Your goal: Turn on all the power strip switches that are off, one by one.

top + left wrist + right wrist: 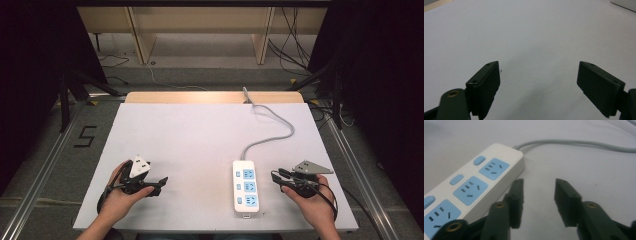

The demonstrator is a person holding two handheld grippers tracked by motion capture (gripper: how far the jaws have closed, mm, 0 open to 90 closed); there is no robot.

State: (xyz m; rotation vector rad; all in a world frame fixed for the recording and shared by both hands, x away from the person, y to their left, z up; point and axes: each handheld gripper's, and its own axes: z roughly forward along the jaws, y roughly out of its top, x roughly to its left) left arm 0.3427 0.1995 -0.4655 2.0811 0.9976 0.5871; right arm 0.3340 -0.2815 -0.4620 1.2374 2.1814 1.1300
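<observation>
A white power strip (pixel 246 186) with three blue sockets lies on the white table (pixel 200 140), right of centre near the front edge; its grey cable (pixel 270 131) runs to the back edge. In the right gripper view the power strip (pixel 471 187) lies just left of my right gripper (pixel 537 197), whose jaws stand open over bare table. From the high view, the right gripper (pixel 280 179) sits a little right of the strip. My left gripper (pixel 159 185) rests at the front left in a hand. Its jaws are wide open on nothing in the left gripper view (pixel 537 82).
The table's wooden back edge (pixel 210 96) borders a floor with cables and wooden furniture legs. Metal rails run along both sides of the table. A corner of the power strip (pixel 624 3) shows at the top right of the left gripper view.
</observation>
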